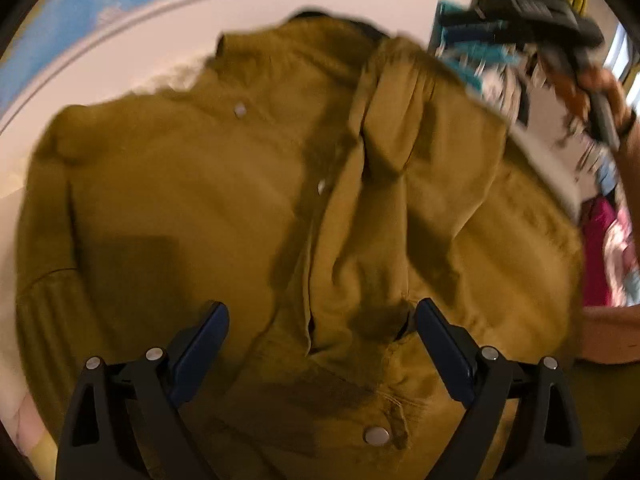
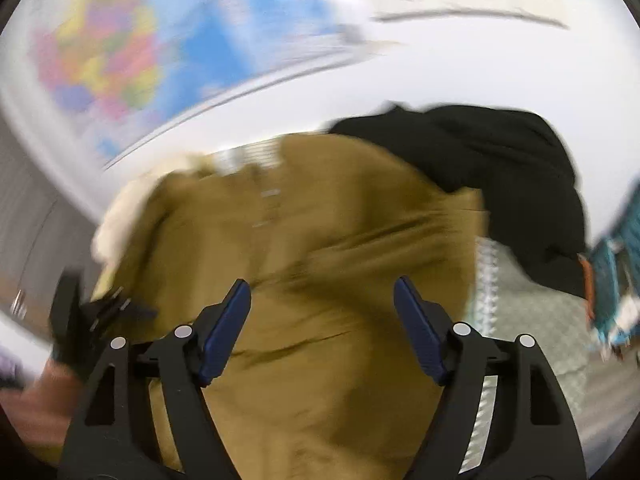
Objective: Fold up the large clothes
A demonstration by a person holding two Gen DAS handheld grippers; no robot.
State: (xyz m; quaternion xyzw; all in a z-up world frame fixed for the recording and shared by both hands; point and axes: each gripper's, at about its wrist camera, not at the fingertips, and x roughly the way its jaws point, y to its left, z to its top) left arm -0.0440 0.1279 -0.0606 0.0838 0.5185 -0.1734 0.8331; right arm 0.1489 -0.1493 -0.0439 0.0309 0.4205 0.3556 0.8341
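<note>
An olive-mustard jacket (image 1: 224,208) with metal snap buttons lies spread front-up on a white surface, one sleeve (image 1: 392,112) folded over its chest. My left gripper (image 1: 322,316) is open and empty, hovering just above the jacket's lower front. In the right wrist view the same jacket (image 2: 320,264) fills the middle, blurred by motion. My right gripper (image 2: 322,296) is open and empty above it. The right gripper also shows in the left wrist view (image 1: 532,4), raised at the top right, held by a hand.
A black garment (image 2: 500,168) lies beyond the jacket. A pale green patterned cloth (image 2: 532,320) lies at its right. Colourful clothes (image 1: 480,60) pile at the right edge. A world map (image 2: 132,52) hangs on the wall behind. The other hand's gripper (image 2: 80,312) shows at left.
</note>
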